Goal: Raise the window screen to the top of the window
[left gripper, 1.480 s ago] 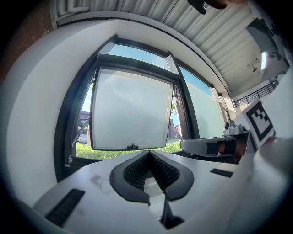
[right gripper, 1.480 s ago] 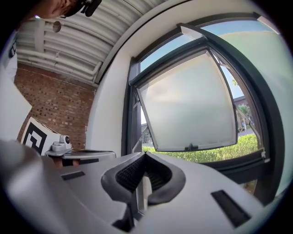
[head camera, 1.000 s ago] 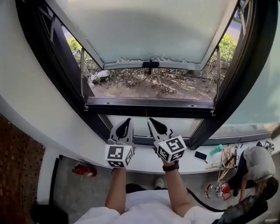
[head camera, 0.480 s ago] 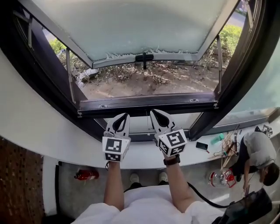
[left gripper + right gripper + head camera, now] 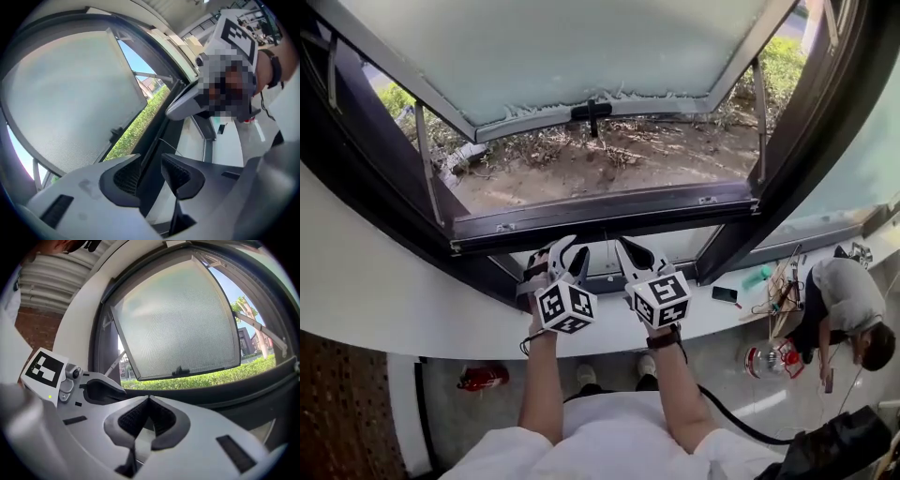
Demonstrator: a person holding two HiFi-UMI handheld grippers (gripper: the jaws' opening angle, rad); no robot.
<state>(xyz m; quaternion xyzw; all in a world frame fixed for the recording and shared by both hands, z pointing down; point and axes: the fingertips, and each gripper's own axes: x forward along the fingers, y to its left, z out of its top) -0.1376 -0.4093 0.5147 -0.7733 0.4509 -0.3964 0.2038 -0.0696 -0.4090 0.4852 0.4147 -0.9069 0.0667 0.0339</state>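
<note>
**A:** Two tools are below the window frame. How do they stand?

**B:** The left tool has just been opening. Its jaws are apart, with nothing between them. The right tool is closed and empty.

**A:** And the window screen?

**B:** It is high in the opening, well apart from both tools. Its bottom edge runs side to side, with a black handle at the middle, pointing down. Bare ground shows beneath.

Mesh window screen, matt window frame
</note>
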